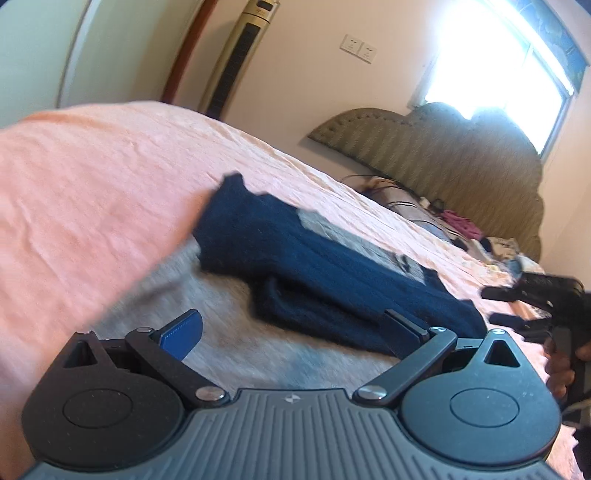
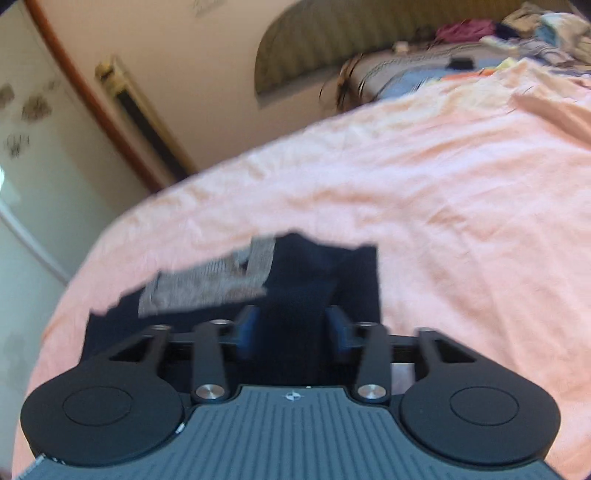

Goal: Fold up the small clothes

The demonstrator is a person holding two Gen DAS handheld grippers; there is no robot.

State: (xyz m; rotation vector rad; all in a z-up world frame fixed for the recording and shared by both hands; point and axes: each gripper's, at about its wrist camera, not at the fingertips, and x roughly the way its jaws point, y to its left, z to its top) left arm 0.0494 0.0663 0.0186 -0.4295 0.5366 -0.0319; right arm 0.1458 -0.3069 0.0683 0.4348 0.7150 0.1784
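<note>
On the peach-pink wrinkled bedsheet [image 1: 92,177] lies a navy knitted garment with grey patches [image 1: 295,258]. Near it, the left gripper [image 1: 291,332] gapes wide and empty. The right gripper [image 2: 291,328] stands half-parted, a navy fold between its blue pads [image 2: 246,332]; whether they press it, I cannot tell.

- A bed fills most of both views, covered by a wrinkled peach-pink sheet [image 1: 110,192].
- At its far end stands an upholstered olive headboard [image 1: 461,162] with a scalloped top edge.
- Loose clutter [image 2: 535,29] of mixed fabrics lies heaped on the bed beside the headboard.
- Behind the headboard a window [image 1: 491,55] lets in glaring daylight that washes out its panes.
- The wall [image 1: 314,85] is plain cream and carries a double white socket plate [image 1: 357,48].
- A tall cream standing air conditioner [image 1: 240,55] stands against that wall.
- Beside it runs a reddish-brown wooden door frame [image 1: 184,51], next to a pale panel [image 1: 33,48].
</note>
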